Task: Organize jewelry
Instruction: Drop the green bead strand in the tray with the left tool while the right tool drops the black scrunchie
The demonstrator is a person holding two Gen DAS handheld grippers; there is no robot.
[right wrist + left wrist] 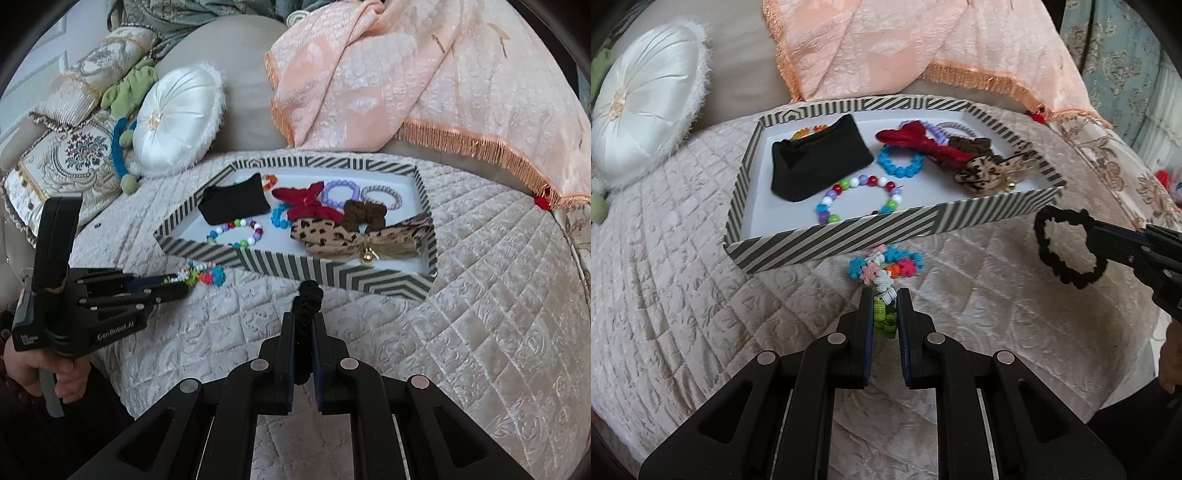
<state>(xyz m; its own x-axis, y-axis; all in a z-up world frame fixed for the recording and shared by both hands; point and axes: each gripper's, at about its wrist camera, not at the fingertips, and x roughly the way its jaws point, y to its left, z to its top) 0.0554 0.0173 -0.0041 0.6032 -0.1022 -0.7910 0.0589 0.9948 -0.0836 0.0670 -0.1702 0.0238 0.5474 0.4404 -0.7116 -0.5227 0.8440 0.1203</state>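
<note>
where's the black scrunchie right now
The black scrunchie is pinched in the right gripper, held above the quilted bedspread just outside the near right corner of the striped tray, at the right of the left wrist view.

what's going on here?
A person holds a gripper in each hand over a quilted bed. The left gripper is shut on a multicoloured hair tie; the right gripper is shut on a black scrunchie. Both are just outside the striped tray, which already holds bracelets and bows.
</note>
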